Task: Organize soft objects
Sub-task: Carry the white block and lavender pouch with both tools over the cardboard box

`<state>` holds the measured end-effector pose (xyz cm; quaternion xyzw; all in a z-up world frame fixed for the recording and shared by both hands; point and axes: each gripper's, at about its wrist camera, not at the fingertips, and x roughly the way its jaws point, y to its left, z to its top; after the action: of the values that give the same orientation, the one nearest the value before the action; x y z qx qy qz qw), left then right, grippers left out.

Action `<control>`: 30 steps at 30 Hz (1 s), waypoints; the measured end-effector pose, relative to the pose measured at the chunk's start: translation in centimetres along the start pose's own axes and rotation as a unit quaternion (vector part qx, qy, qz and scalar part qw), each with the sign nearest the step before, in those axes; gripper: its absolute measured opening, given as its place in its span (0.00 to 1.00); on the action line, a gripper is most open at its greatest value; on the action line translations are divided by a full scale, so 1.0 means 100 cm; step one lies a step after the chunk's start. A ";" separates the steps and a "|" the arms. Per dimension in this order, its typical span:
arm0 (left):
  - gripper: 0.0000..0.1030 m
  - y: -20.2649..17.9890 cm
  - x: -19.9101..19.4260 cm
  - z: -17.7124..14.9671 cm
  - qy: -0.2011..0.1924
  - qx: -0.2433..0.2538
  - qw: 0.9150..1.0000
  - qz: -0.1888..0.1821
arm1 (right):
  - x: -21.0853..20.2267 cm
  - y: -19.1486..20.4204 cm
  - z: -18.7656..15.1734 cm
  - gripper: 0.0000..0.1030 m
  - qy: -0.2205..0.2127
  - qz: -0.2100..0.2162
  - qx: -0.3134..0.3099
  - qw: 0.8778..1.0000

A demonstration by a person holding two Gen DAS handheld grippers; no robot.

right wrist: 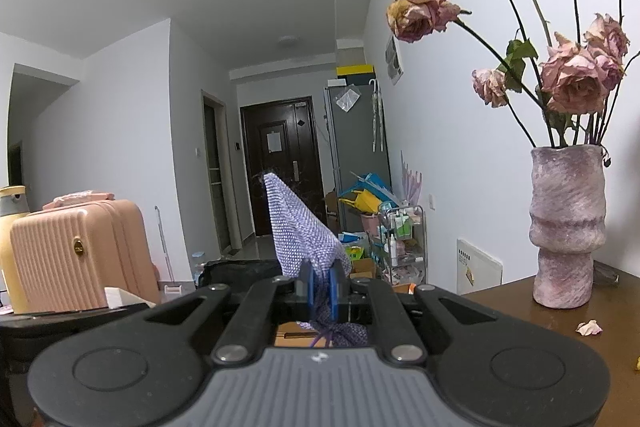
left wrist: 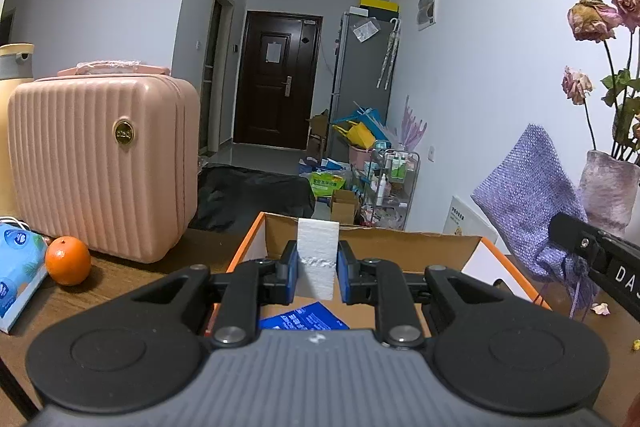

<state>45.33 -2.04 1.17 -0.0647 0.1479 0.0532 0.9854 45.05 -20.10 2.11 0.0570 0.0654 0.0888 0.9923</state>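
The left gripper [left wrist: 318, 265] sits low in the centre of its view, its blue pads pressed against both sides of a white foam block [left wrist: 318, 255] that stands upright between them. The block is dented where the pads bite it. It hangs over an open cardboard box [left wrist: 416, 247] with orange edges, which fills the middle of the frame; a blue packet [left wrist: 304, 317] lies in the box bottom, just below the block.

To the left of the box, on the brown table [left wrist: 132, 279], an orange [left wrist: 67, 261] sits beside a blue tissue pack [left wrist: 18, 267] at the left edge. Behind them stands a ribbed pink case [left wrist: 104, 167]. At the right edge a black gripper arm crosses in front of a purple woven pouch [left wrist: 528, 203], which is lifted above the table beside the box.

The right gripper [right wrist: 322, 291] is closed almost fully, its blue pads pinching the gathered neck of the pouch [right wrist: 300, 231]. The body of the pouch rises above the fingers, up and to the left, and its drawstring end hangs below them, over the box [right wrist: 290, 333], of which only a sliver shows.

At the right of this view a mottled pink vase [right wrist: 566, 231] of wilted roses [right wrist: 572, 79] stands on the table [right wrist: 516, 311], with a fallen petal [right wrist: 589, 327] near its foot. The case [right wrist: 80, 255] shows at the left.
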 end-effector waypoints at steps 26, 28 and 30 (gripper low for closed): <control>0.19 -0.004 0.054 0.013 0.016 0.003 1.000 0.017 | 0.053 -0.001 0.023 0.07 0.044 0.008 0.007 0.999; 0.19 -0.005 0.058 0.014 0.016 0.005 1.000 0.017 | 0.059 -0.002 0.026 0.07 0.050 0.009 0.007 0.999; 0.19 -0.006 0.061 0.014 0.016 0.009 1.000 0.019 | 0.067 -0.004 0.027 0.07 0.061 0.012 0.012 0.998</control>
<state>51.62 -1.95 0.72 -0.0542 0.1651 0.0696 0.9823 52.00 -19.52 3.87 0.0642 0.1262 0.1027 0.9846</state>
